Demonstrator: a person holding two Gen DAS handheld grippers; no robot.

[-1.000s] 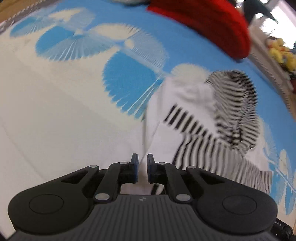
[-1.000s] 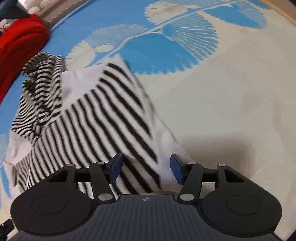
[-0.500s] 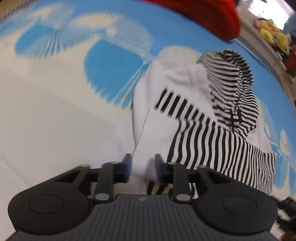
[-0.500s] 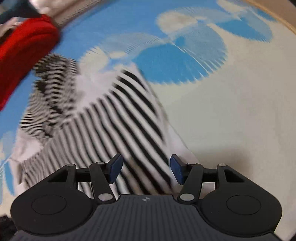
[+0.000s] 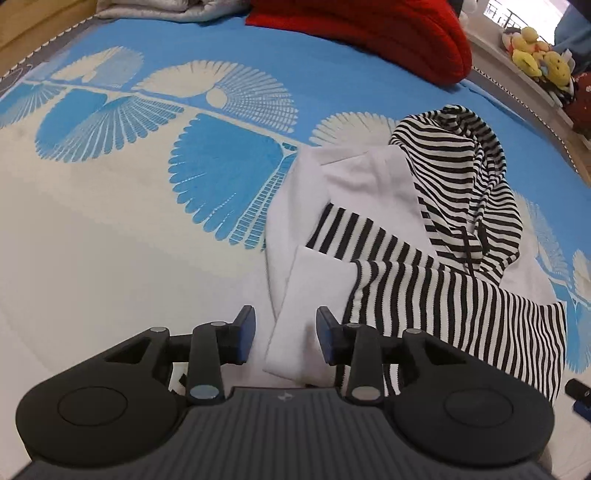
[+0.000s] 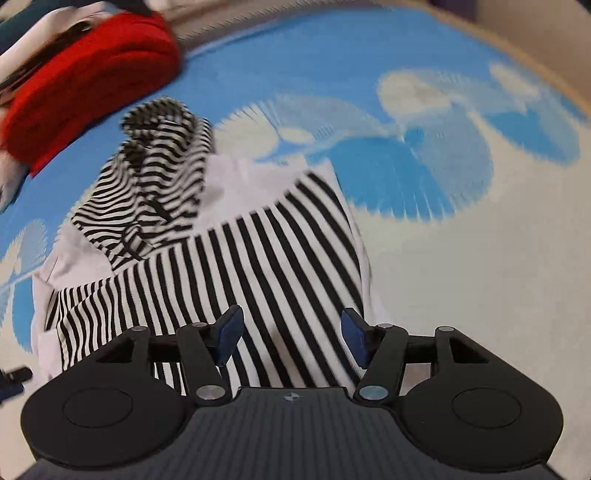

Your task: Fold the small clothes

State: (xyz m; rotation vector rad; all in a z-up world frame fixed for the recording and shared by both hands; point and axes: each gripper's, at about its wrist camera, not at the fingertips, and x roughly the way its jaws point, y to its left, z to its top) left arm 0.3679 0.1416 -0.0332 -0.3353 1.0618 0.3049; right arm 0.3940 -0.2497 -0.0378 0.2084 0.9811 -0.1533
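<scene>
A small black-and-white striped hooded top [image 5: 454, 306] lies partly folded on the patterned bedspread [image 5: 110, 236], its hood [image 5: 465, 166] at the far end. A white sleeve [image 5: 314, 280] is laid back over the body. My left gripper [image 5: 286, 321] hangs just above the sleeve's near end. Its jaws are opening, the white cloth lies in the gap between them, and the pads do not press on it. In the right wrist view, my right gripper [image 6: 291, 325] hovers open over the striped panel [image 6: 266, 258], gripping nothing; the hood [image 6: 159, 166] lies beyond.
A red knitted garment [image 5: 388, 33] lies at the bed's far side, also visible as the red garment [image 6: 85, 74]. A grey blanket [image 5: 166, 7] sits behind it. Plush toys [image 5: 535, 55] rest on a ledge at far right. Bare bedspread stretches to the left.
The left jaws went from shut to parted and let go of the white sleeve, which now rests on the top. The right gripper rose and rolled, staying open.
</scene>
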